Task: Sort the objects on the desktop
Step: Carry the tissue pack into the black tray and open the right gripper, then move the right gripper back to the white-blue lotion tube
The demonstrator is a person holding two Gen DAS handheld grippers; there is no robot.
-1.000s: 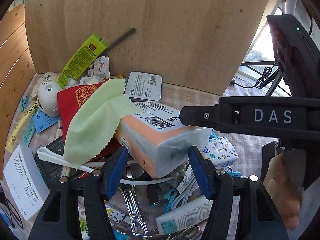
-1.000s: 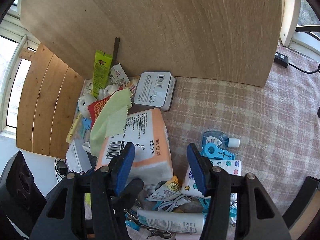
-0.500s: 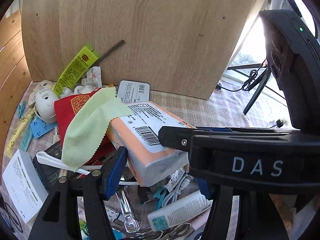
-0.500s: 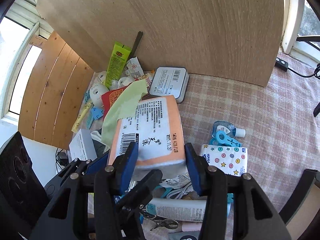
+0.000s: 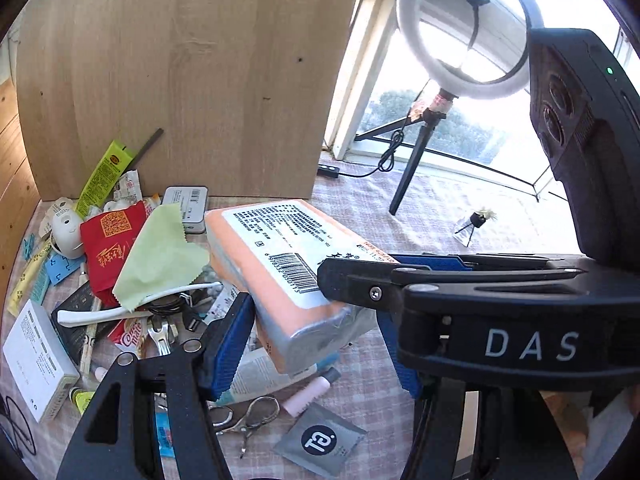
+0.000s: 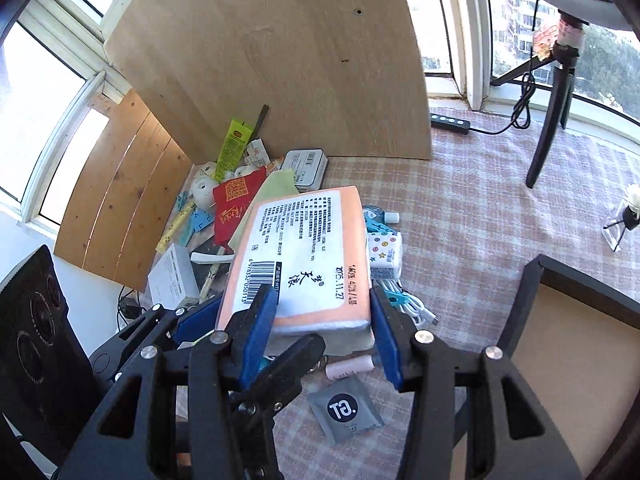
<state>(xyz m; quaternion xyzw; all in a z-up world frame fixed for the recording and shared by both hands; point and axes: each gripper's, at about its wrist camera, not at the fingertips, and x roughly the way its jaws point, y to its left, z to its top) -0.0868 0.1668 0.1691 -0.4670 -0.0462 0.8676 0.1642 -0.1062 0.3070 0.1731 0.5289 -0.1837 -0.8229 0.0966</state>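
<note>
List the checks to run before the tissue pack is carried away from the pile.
1. Right tongs grip the tissue pack: ok, both blue pads press its sides near one end.
2. Nothing rides on the pack: ok, the green cloth lies beside it, not on top.
3. Left tongs are out of the way: not ok, they are open with the pack's end between them.
4. Pack hangs level: not ok, it is held at one end and tilts.
5. Drop-off spot is ready: cannot tell, only the corner of the dark-rimmed box shows.
</note>
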